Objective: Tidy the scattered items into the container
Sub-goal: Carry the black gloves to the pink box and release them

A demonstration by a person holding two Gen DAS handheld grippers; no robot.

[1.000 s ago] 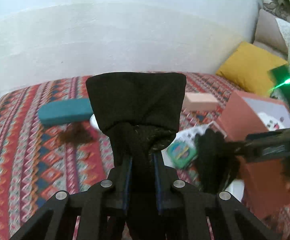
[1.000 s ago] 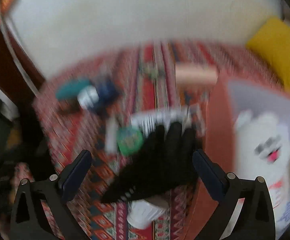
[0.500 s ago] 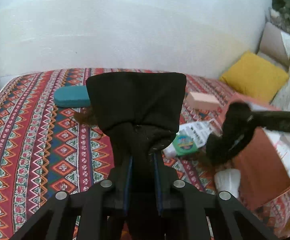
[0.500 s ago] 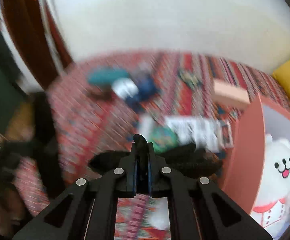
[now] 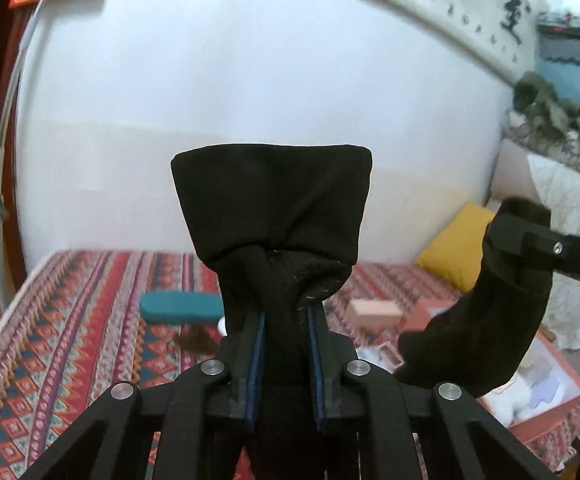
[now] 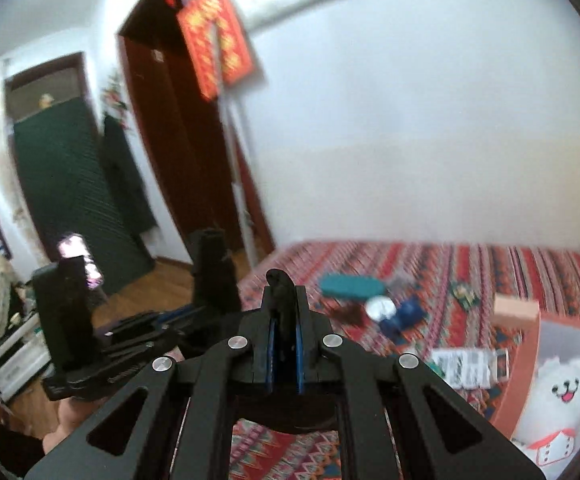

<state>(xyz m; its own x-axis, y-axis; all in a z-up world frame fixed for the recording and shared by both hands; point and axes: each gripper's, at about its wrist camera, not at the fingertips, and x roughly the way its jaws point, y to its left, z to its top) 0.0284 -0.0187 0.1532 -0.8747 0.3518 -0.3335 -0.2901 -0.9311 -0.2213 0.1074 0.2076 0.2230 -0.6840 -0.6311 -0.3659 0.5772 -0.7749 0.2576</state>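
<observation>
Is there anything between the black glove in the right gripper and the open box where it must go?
Nothing visible. The right gripper holds the black glove in the air, just above the box. The box opening shows only a white plush dog already inside it.

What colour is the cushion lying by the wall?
Yellow. The cushion shows best in the left wrist view.

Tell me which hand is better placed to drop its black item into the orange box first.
Right. The right tool, shut on a black glove, hangs over the box in the left view; the left tool, with its black cloth, points toward the bedspread.
</observation>
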